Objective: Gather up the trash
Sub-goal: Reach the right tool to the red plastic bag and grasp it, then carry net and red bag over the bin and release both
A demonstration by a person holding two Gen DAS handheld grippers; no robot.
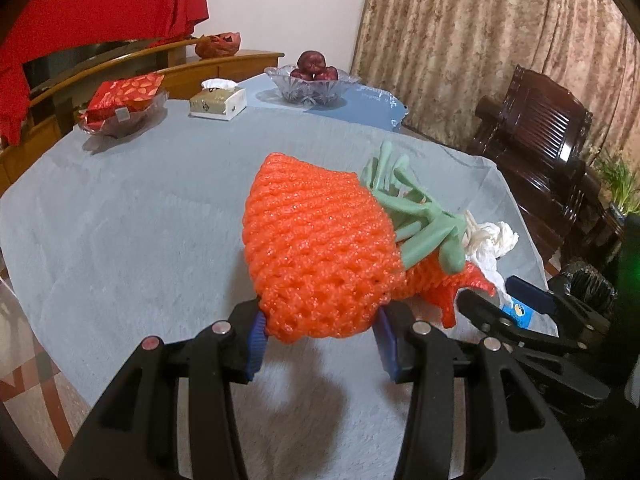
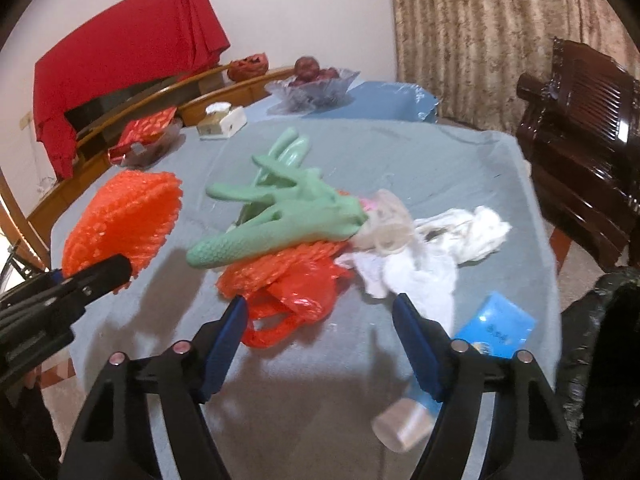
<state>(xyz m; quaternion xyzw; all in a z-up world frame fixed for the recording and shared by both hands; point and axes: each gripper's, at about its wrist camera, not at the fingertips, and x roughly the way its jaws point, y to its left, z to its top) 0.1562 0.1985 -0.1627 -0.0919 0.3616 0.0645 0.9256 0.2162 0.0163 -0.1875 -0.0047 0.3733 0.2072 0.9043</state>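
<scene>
The left gripper (image 1: 320, 334) is pinching the lower edge of an orange foam net (image 1: 316, 248) between its blue-padded jaws and holding it lifted off the grey-covered table (image 1: 140, 220); in the right wrist view the net is hanging to the left, clear of the cloth, with its shadow lying beneath it. The right gripper (image 2: 320, 320) is hovering with its jaws spread wide and nothing between them, just in front of the heap of trash near the table's right edge. In that heap a green rubber glove (image 2: 280, 224) is lying across a crumpled red plastic bag (image 2: 296, 292), with a second piece of orange netting seemingly wedged between them, though the blur is making that hard to confirm. Touching the glove's cuff, crumpled white tissue (image 2: 460, 236) is spreading toward the right, and a blue packet (image 2: 496, 324) is lying flat beside it near the table's edge. A black-lined trash bin (image 2: 600, 340) is standing just off the table on the right. At the far end of the table, well apart from the heap, a tissue box (image 1: 218, 100), a glass bowl of dark red fruit (image 1: 312, 80) and a dish holding a red packet (image 1: 124, 100) are sitting.
</scene>
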